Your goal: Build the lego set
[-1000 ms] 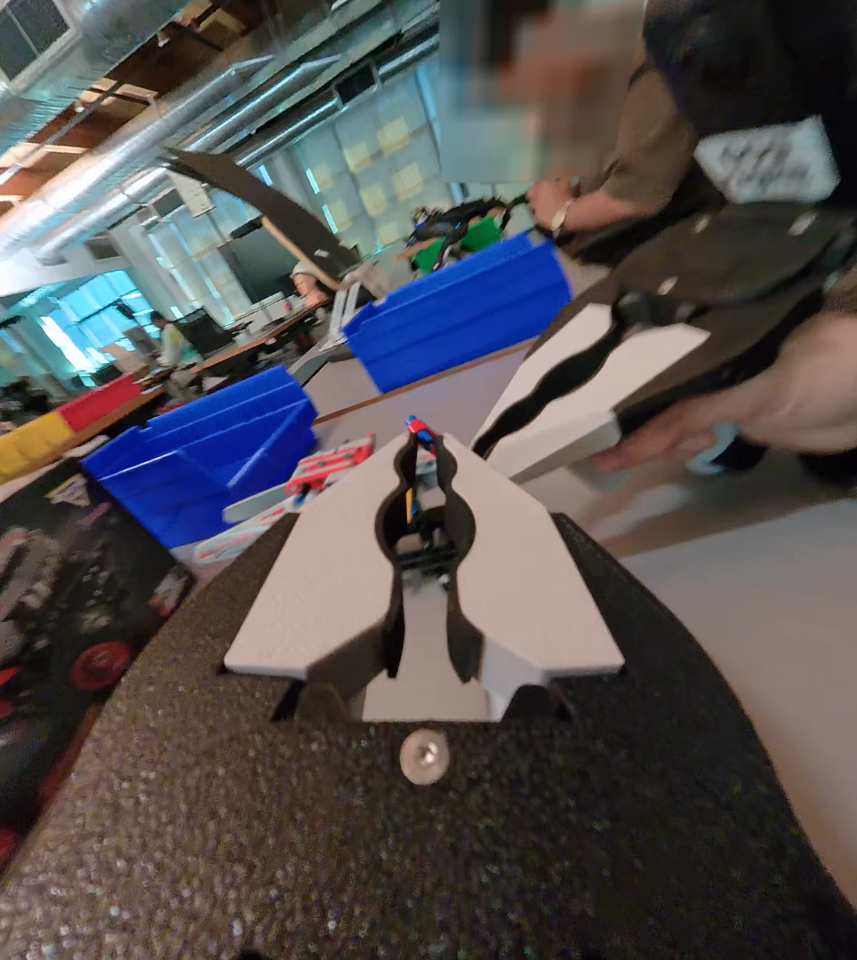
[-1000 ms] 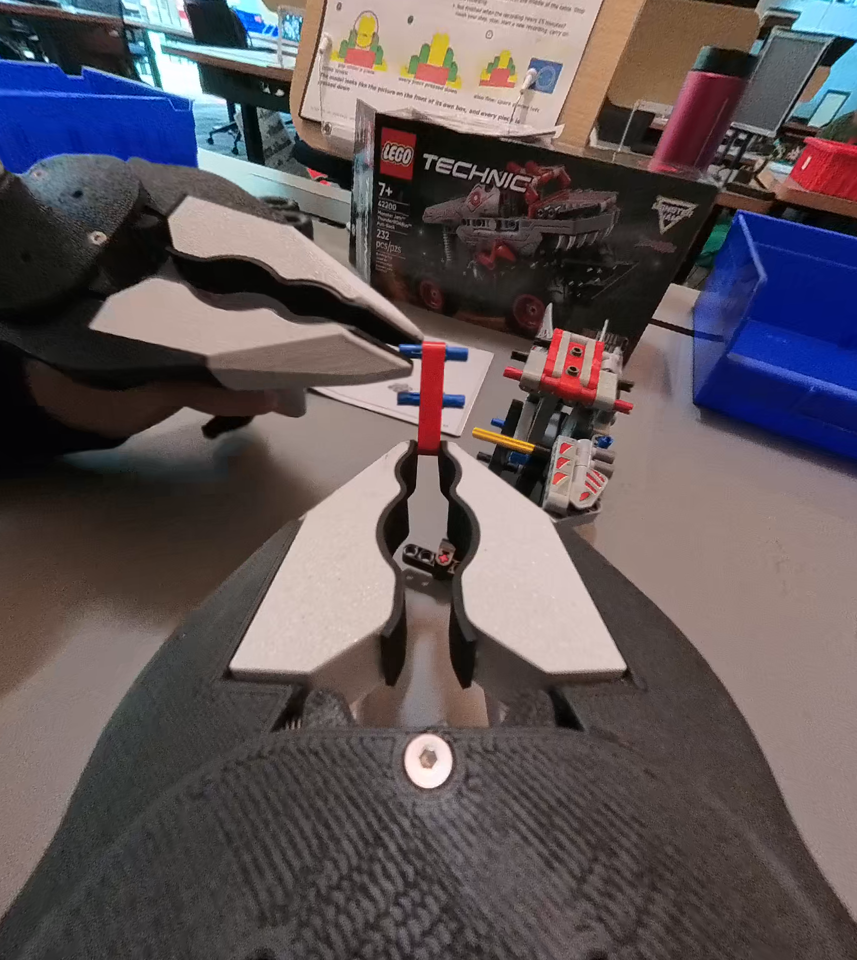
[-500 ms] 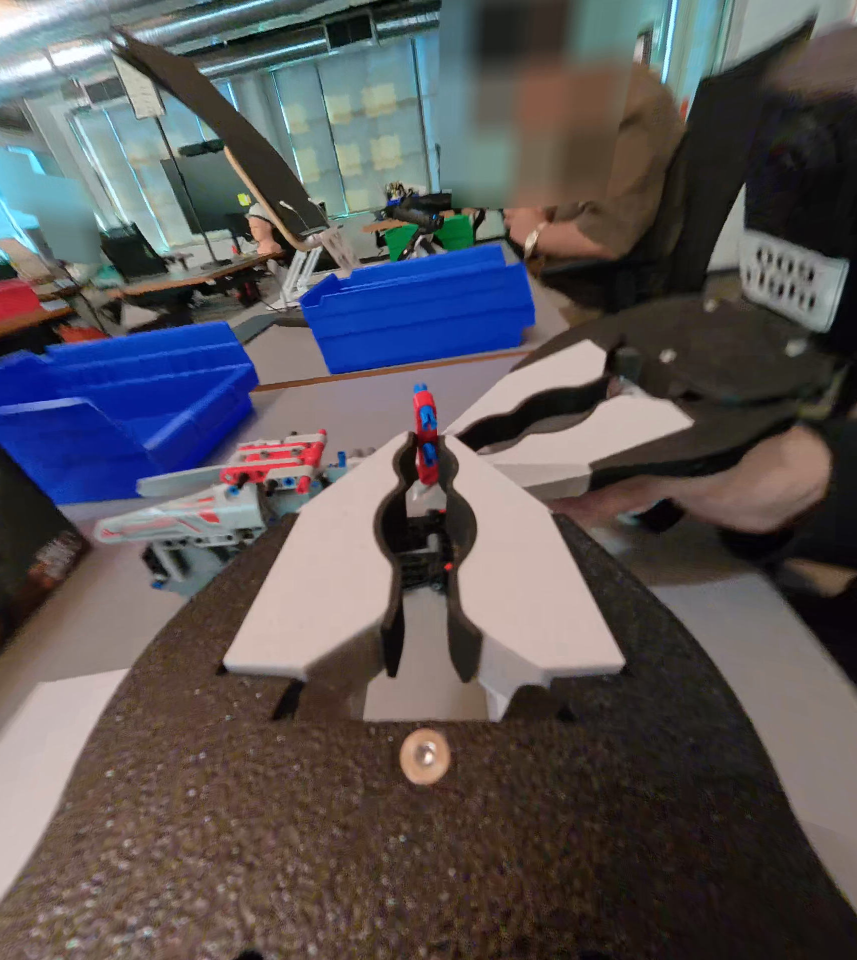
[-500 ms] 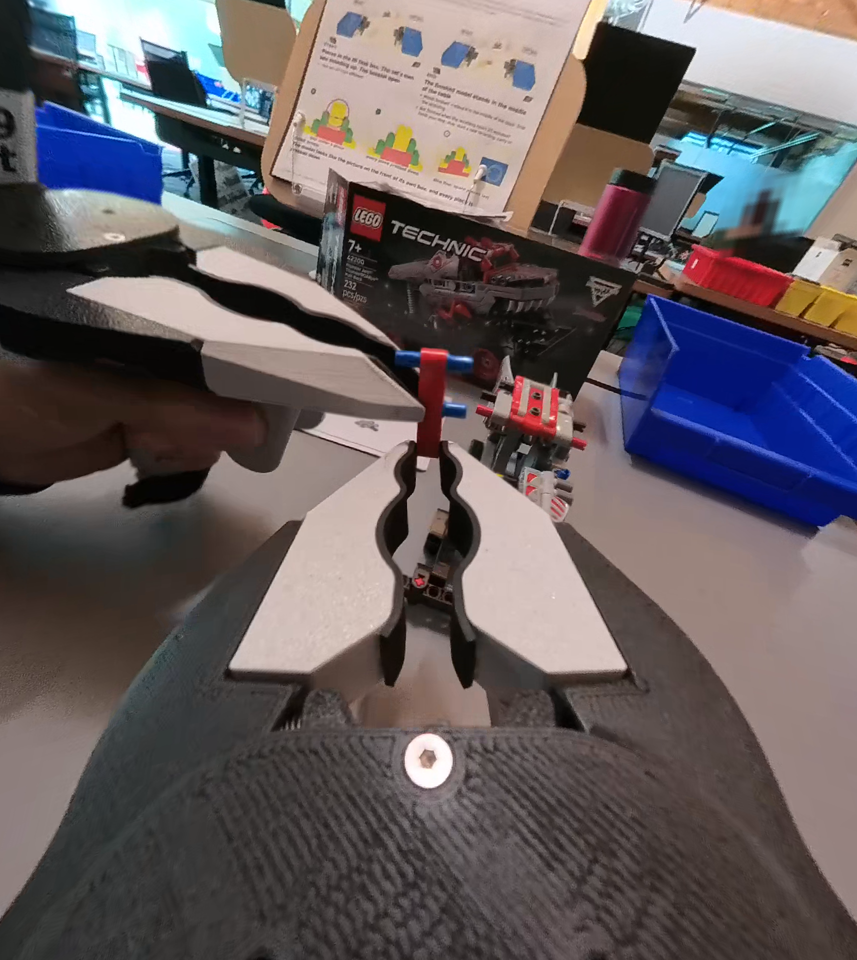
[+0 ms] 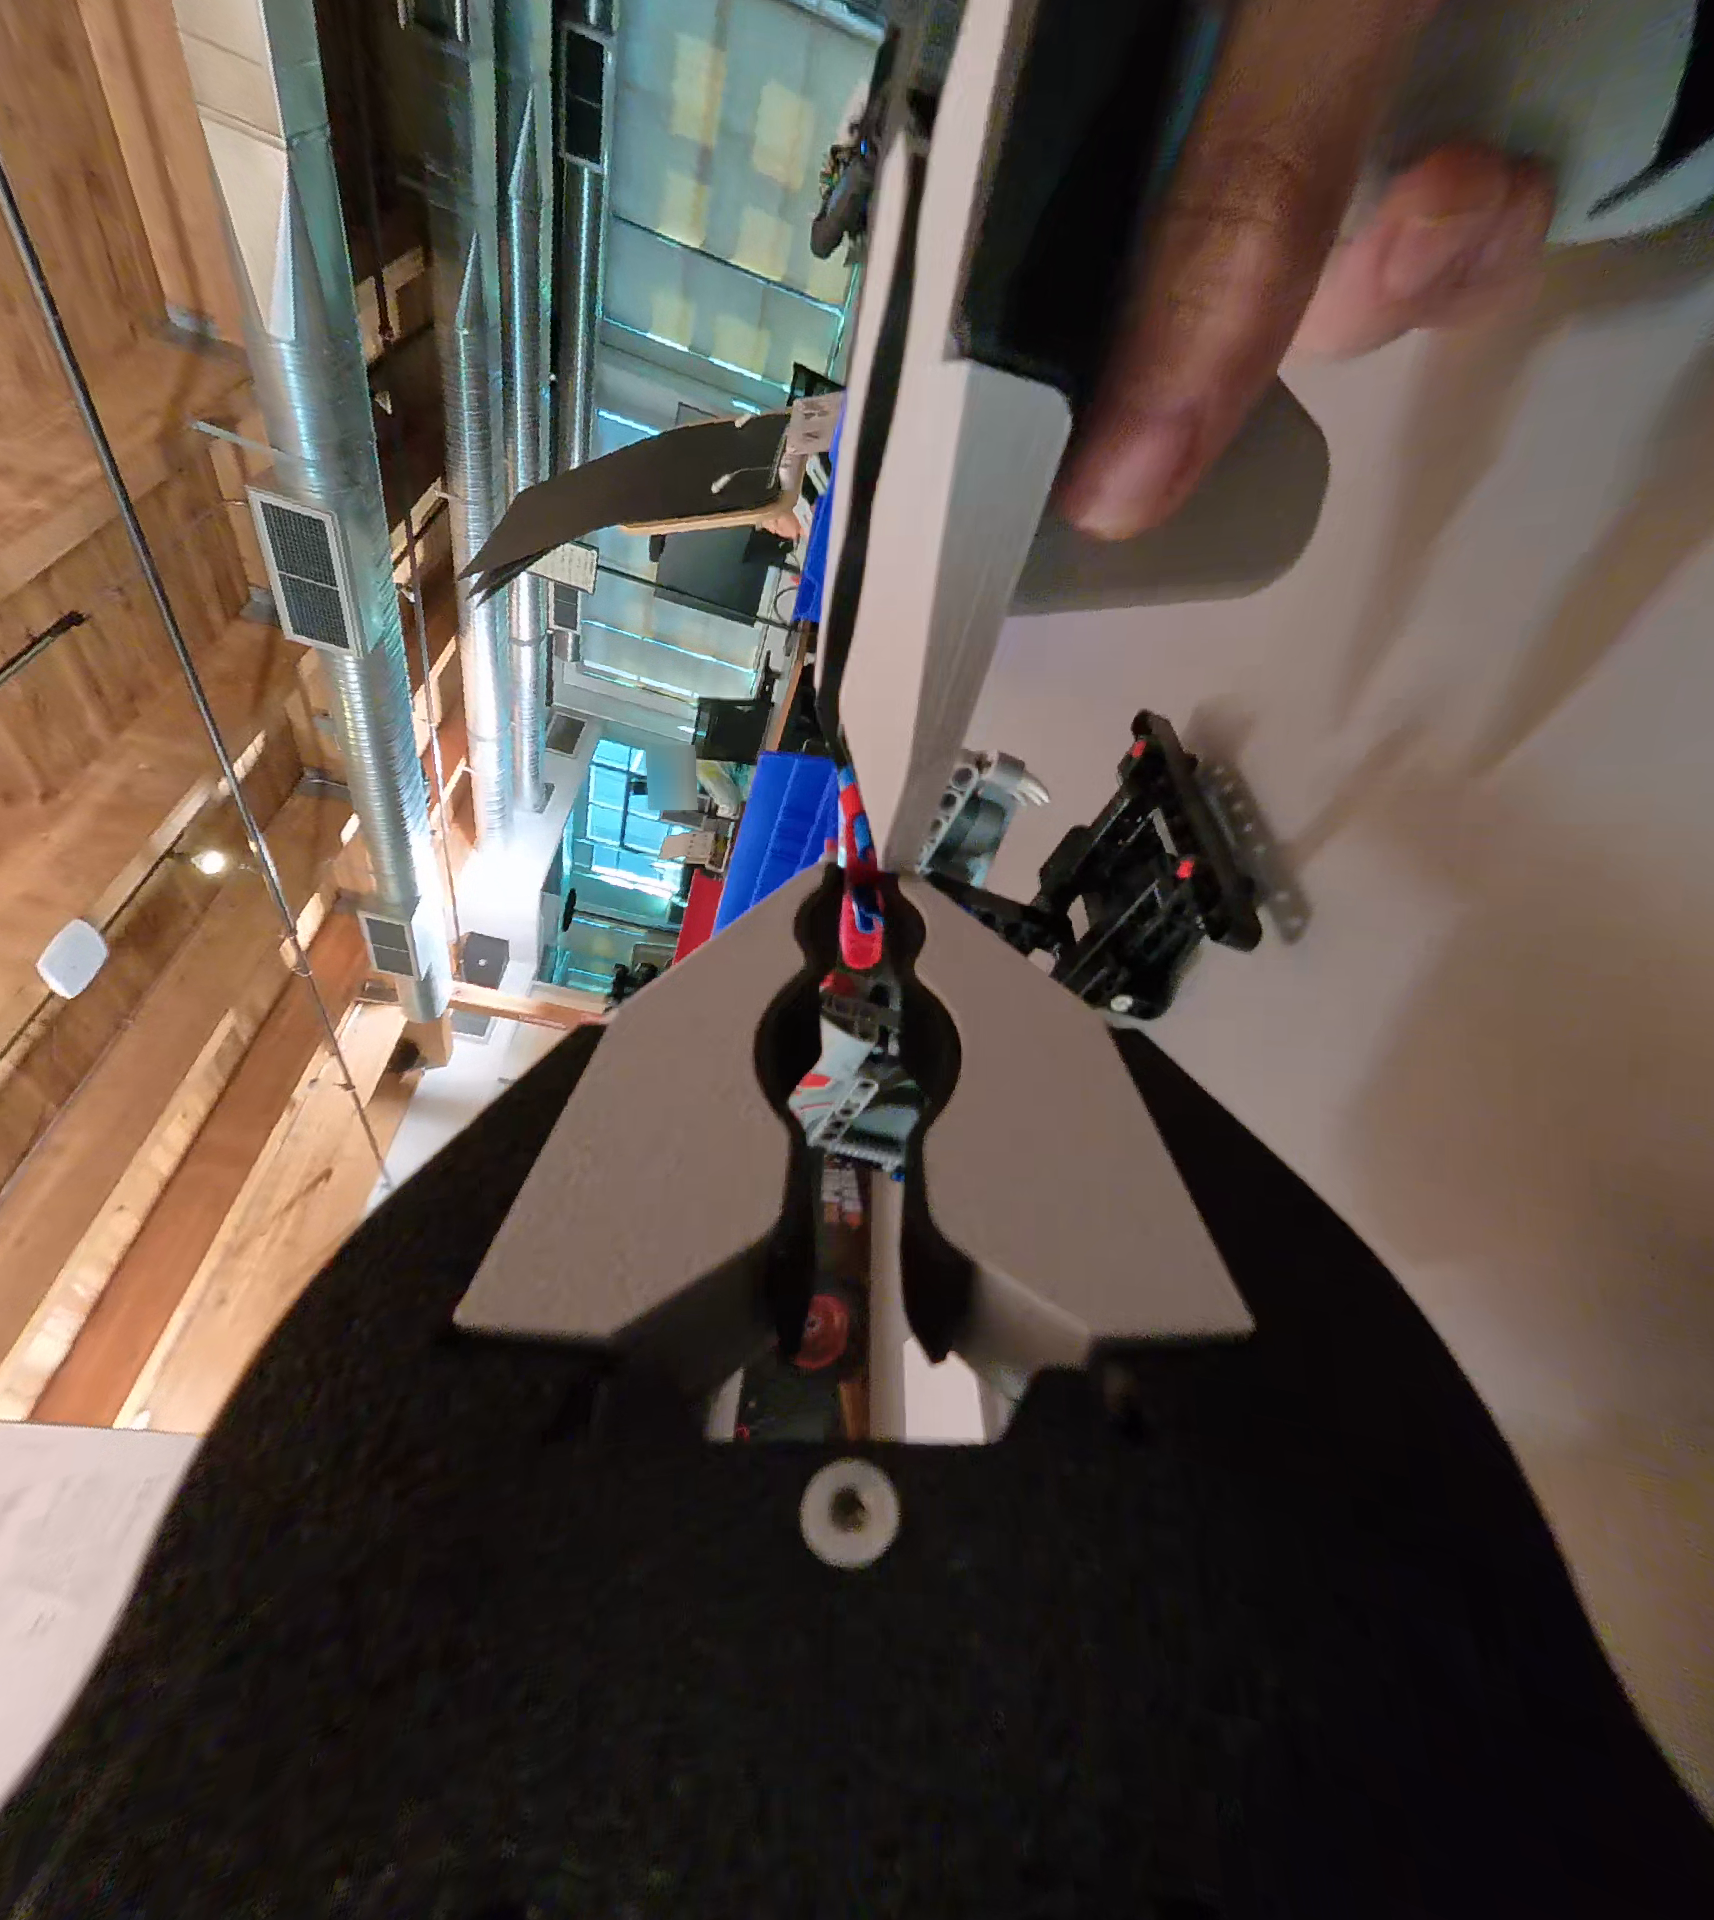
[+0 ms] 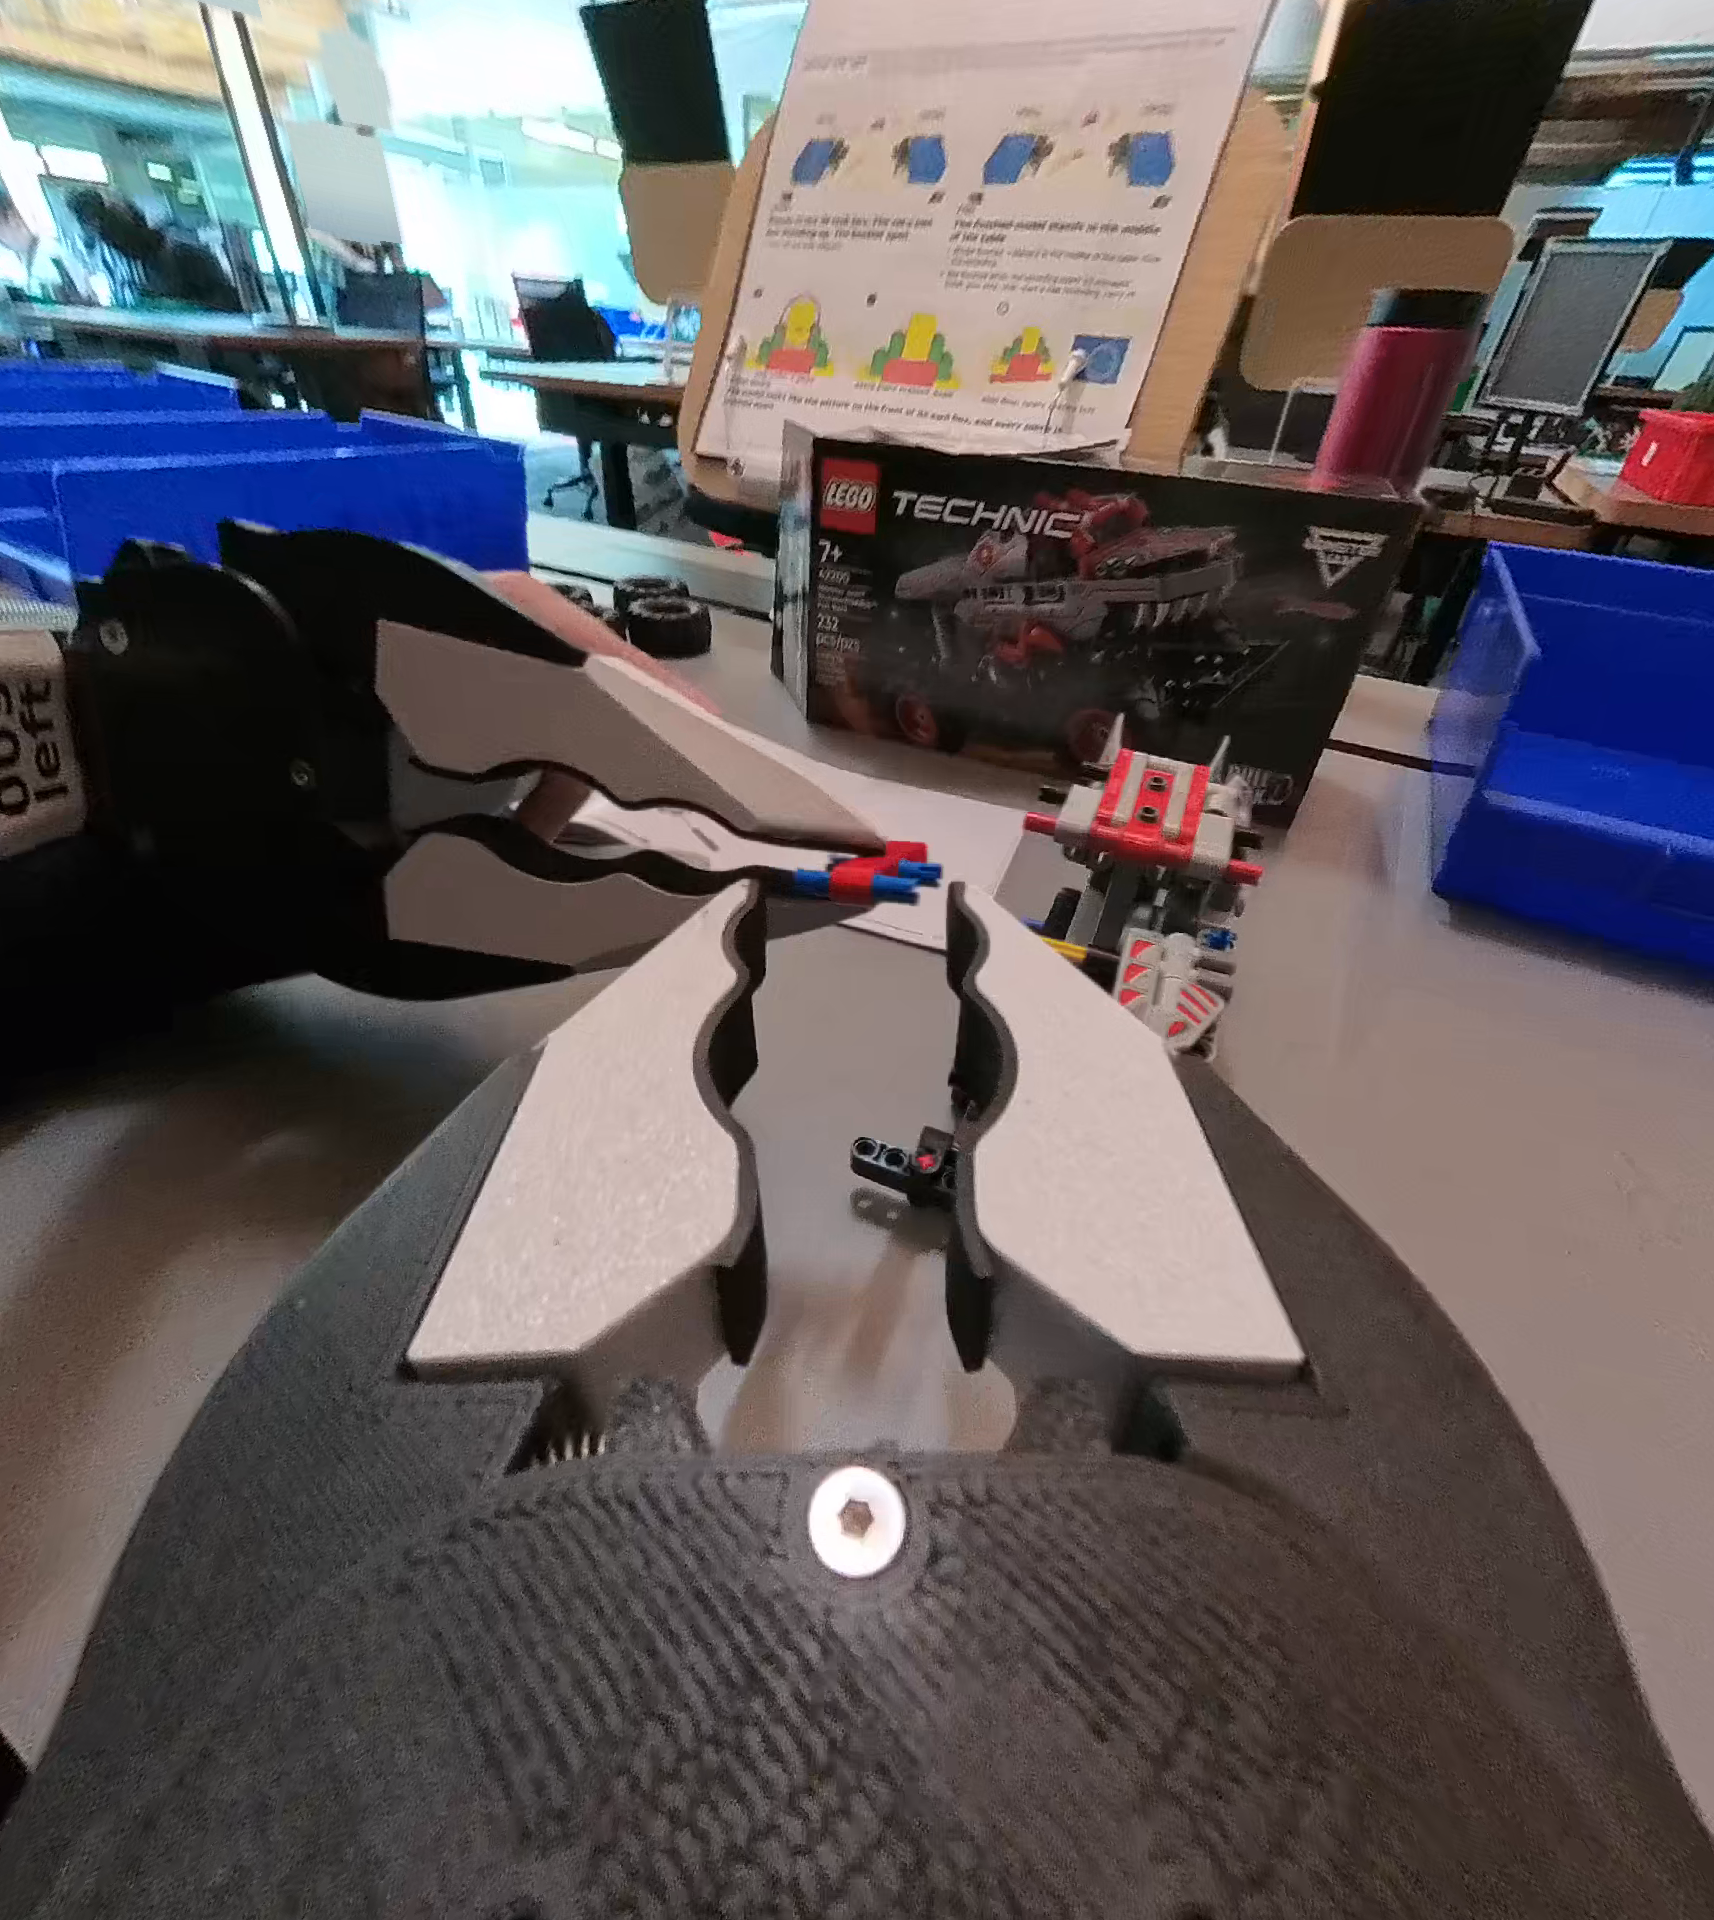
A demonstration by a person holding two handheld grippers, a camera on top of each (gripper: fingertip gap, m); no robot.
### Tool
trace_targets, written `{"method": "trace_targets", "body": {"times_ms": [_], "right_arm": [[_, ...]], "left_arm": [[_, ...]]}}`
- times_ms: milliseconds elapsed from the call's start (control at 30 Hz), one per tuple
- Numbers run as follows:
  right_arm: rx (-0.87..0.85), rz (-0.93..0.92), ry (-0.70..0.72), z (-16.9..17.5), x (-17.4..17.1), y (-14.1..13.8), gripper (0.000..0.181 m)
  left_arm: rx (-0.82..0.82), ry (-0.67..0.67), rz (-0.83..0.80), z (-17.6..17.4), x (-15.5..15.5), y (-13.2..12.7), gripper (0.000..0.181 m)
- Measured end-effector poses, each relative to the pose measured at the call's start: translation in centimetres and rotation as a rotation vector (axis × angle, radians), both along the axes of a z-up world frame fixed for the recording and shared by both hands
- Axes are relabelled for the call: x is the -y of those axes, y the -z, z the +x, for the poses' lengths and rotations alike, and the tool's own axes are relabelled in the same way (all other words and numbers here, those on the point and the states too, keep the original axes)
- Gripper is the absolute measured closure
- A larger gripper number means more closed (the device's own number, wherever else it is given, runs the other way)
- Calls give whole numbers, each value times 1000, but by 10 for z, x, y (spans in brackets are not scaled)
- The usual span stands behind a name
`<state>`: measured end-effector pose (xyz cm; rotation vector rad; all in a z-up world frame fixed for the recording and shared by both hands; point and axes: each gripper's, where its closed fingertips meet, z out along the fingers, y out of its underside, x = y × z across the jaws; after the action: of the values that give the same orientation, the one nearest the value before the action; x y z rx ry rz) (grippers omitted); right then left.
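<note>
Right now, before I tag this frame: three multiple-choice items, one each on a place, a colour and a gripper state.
1. Where is the partly built model?
A) in the left gripper
B) on the table, in front of the set box
C) on top of the box

2. What colour are the pins in the red piece?
A) yellow
B) blue
C) black

3. How is the right gripper?
A) open, holding nothing
B) shut on the red piece
C) shut on the model

Answers:
1 B: it stands on the grey table just in front of the box.
2 B: blue ends stick out of both sides of the piece.
3 A: a wide gap shows between its fingers, and the left gripper pinches the piece.
</note>
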<state>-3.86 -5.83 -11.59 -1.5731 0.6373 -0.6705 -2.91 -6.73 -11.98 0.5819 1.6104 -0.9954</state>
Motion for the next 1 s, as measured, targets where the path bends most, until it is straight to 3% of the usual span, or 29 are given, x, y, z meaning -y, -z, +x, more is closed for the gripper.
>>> {"method": "trace_targets", "body": {"times_ms": [100,667,800,1000], "right_arm": [[6,-58,29,3,-1,5,159],[-98,-28,71,6,0,13,159],[-48,-87,77,7,3,13,159],[57,-81,107,7,12,2,159]], "left_arm": [[40,-14,24,1,0,2,177],[178,-56,89,5,0,8,177],[4,-29,-44,5,-1,3,168],[-531,96,-286,1,-1,-1,167]]}}
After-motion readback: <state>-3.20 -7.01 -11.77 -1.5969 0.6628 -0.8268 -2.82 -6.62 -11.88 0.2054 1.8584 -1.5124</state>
